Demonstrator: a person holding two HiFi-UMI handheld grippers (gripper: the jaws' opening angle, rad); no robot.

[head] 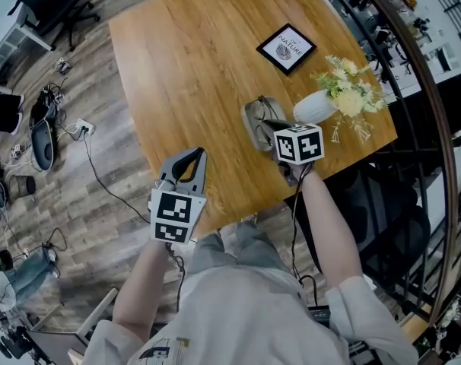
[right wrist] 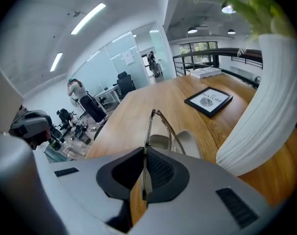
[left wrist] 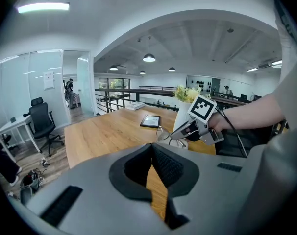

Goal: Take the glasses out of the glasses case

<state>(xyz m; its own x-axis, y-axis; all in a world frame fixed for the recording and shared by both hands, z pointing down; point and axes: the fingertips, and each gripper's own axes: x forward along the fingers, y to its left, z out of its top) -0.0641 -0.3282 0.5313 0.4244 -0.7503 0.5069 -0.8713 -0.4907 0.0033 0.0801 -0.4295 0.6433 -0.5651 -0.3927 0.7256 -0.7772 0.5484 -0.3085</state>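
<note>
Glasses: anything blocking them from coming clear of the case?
Nothing visible does. The right claw is shut on the glasses at the open case. The white vase stands close beside them, not across the way up.

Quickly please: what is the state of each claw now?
Left claw: closed, holding nothing.
Right claw: closed on the glasses.

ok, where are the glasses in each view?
Head view: glasses right of centre, by the vase.
Left gripper view: right of centre, at the right gripper tip.
Right gripper view: centre, pinched in the jaws.
Shared landmark: framed picture.
</note>
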